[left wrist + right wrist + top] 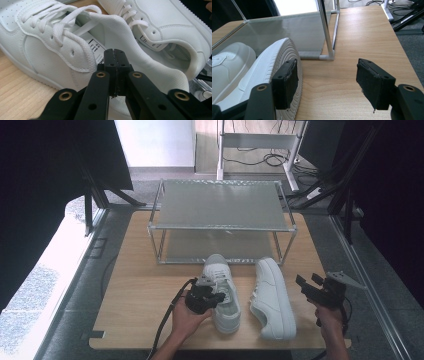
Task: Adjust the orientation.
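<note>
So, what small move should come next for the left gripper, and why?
Probably lift the left shoe a little. The left gripper has its jaws shut on the shoe's heel collar, so the grasp looks made. The rack stands just beyond, and the right gripper is open beside the right shoe.

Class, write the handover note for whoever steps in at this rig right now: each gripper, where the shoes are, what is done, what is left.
Left gripper: jaws shut, seemingly pinching the collar of the left shoe.
Right gripper: jaws open, empty, beside the right shoe.
Both shoes stand on the table in front of the two-tier rack.
Done: a hold on the left shoe, apparently.
Left, most likely: move both shoes onto the rack; neither is on it yet.
</note>
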### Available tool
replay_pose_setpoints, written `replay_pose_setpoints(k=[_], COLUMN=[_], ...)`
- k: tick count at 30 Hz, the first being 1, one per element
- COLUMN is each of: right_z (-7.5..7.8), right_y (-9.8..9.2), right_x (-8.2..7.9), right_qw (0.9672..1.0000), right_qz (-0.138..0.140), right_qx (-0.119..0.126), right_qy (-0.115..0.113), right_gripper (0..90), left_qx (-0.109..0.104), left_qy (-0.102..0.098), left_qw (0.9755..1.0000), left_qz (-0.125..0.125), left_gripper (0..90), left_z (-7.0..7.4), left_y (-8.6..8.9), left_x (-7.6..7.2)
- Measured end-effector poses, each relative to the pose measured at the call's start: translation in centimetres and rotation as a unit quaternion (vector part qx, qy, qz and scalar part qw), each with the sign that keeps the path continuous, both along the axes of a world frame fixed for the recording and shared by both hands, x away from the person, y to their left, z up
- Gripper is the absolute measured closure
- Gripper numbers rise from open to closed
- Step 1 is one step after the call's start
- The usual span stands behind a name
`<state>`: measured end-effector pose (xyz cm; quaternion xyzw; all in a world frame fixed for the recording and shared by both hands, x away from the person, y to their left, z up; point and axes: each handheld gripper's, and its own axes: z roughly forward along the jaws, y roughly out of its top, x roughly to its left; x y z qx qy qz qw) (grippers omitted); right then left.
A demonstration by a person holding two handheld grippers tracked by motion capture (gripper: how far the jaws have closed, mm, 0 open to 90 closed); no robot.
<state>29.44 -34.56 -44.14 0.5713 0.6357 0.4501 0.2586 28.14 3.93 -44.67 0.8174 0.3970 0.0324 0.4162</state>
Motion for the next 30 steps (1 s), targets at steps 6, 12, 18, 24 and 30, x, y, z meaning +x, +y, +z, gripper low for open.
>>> replay_pose_setpoints(k=[6, 12, 18, 24, 30], right_z=[0.0, -0.1, -0.2, -0.3, -0.3], right_y=[-0.2, -0.1, 0.0, 0.1, 0.3], right_x=[0.0, 0.0, 0.0, 0.0, 0.0], right_qw=[1.0000, 1.0000, 1.0000, 1.0000, 1.0000], right_qz=[-0.001, -0.002, 0.000, 0.000, 0.005], right_qx=[0.002, 0.002, -0.002, -0.002, -0.005], right_qy=[0.000, 0.001, 0.005, 0.004, 0.005], right_gripper=[34.1, 34.2, 34.2, 34.2, 34.1], left_qx=[-0.003, 0.003, 0.007, -0.008, -0.015], left_qy=[0.004, 0.007, 0.007, 0.007, -0.051], left_qw=[1.0000, 0.9996, 0.9993, 0.9994, 0.9986], left_qz=[0.006, 0.027, 0.037, 0.033, -0.003], left_gripper=[90.0, 90.0, 90.0, 86.8, 60.7], left_z=[0.0, -0.5, -0.4, -0.2, 1.4], left_y=[1.3, 3.3, 4.6, 5.5, 5.4], left_x=[-0.2, -0.2, 0.0, -0.2, -1.3])
